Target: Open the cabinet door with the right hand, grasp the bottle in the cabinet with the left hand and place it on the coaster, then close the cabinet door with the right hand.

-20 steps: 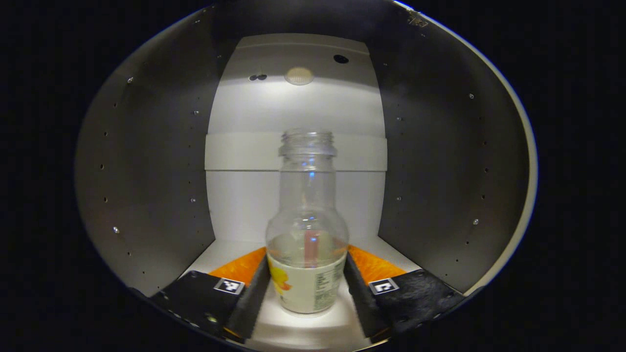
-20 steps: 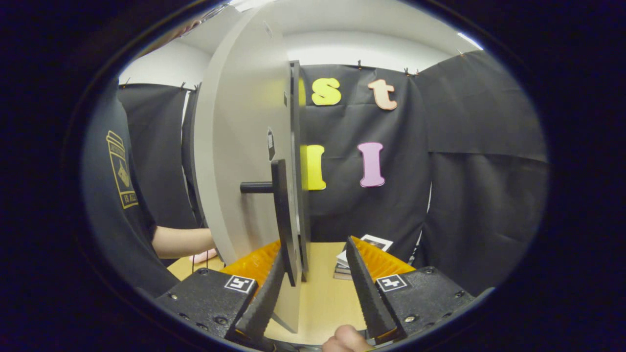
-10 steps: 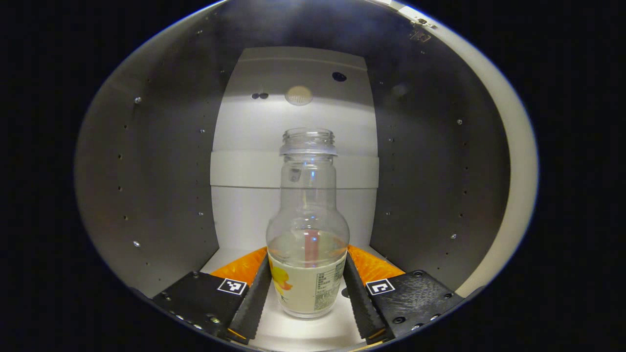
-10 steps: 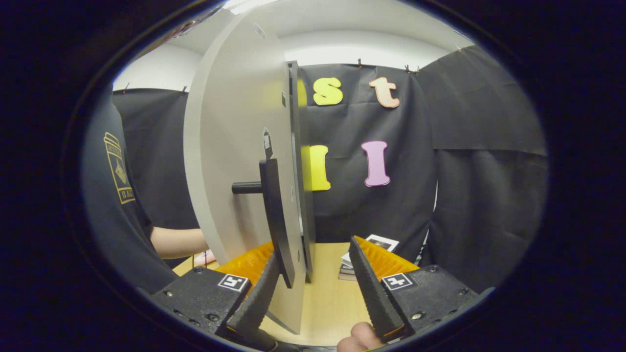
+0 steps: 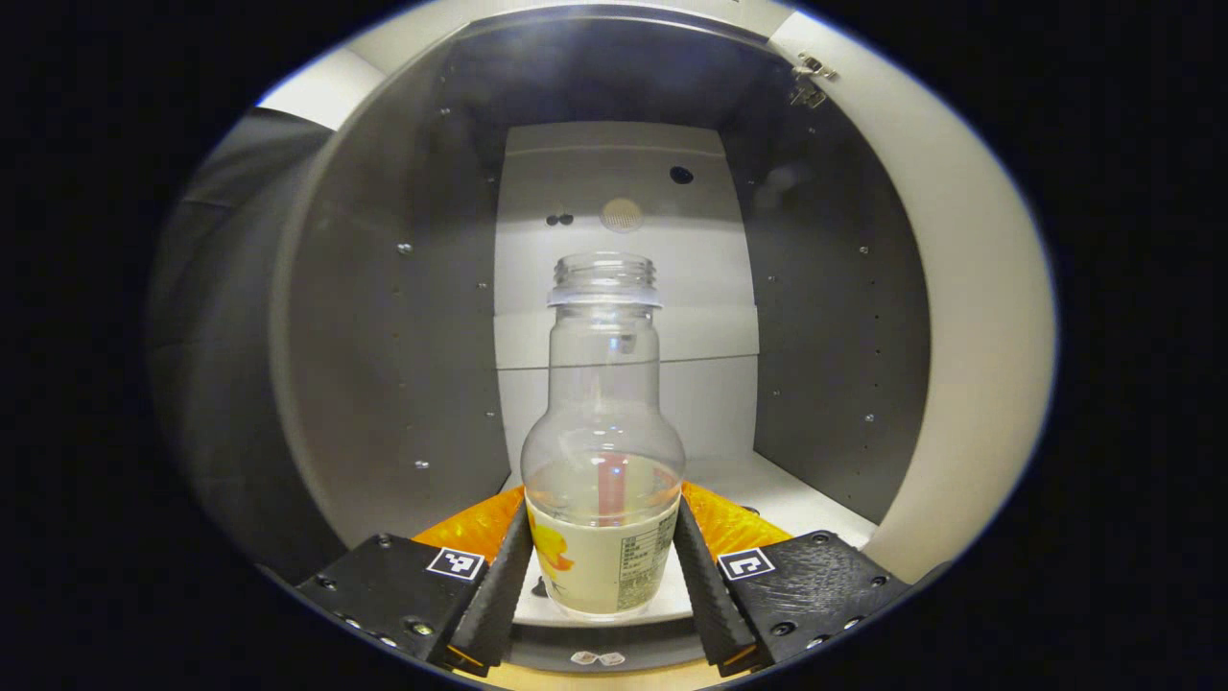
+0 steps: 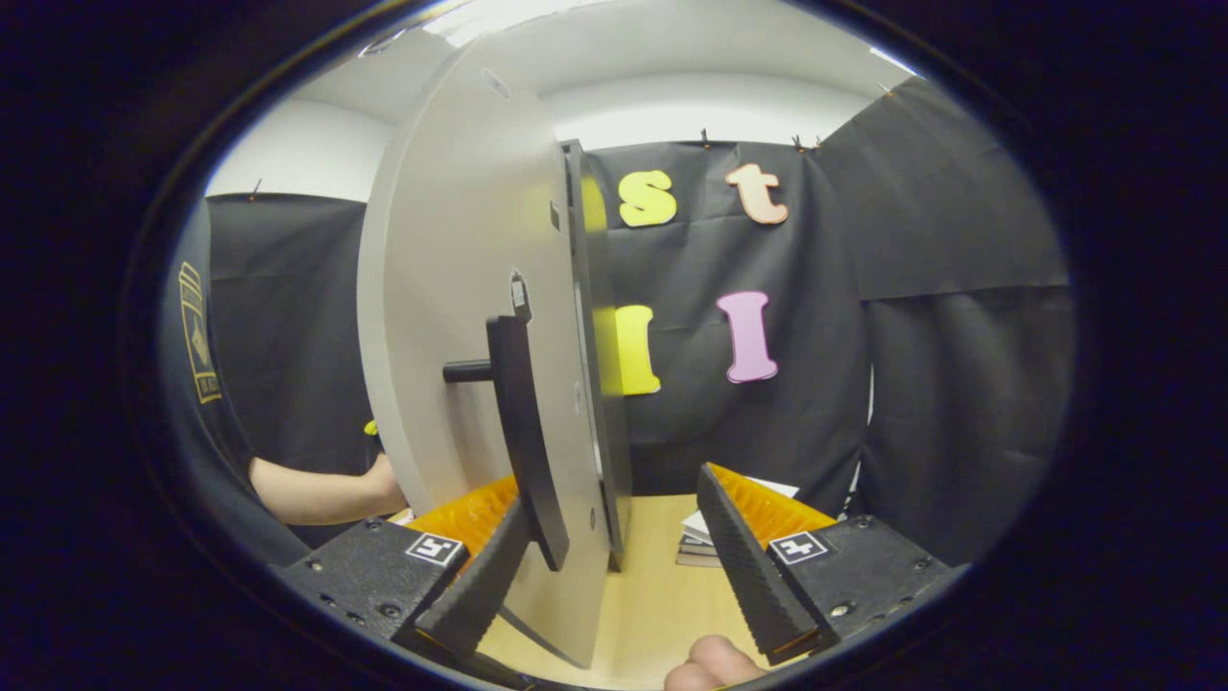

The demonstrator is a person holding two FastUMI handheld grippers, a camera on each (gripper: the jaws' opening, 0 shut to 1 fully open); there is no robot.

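The left tongs [image 5: 602,576] clamp the upright bottle [image 5: 602,451] (uncapped) at the cabinet [image 5: 384,317] mouth; the right tongs [image 6: 614,566] stand apart astride the open door [image 6: 470,317], its handle [image 6: 518,432] between them.

walls: black cloth [image 6: 940,317], white above | table: light wood [image 6: 652,595]

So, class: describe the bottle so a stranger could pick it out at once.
Start at the open cabinet, grey inside with a pale back panel. At its front edge, upright between the left tongs, stands the bottle. It is clear, uncapped, with a narrow neck, a rounded shoulder and a pale label round its base; nothing else sits in there.
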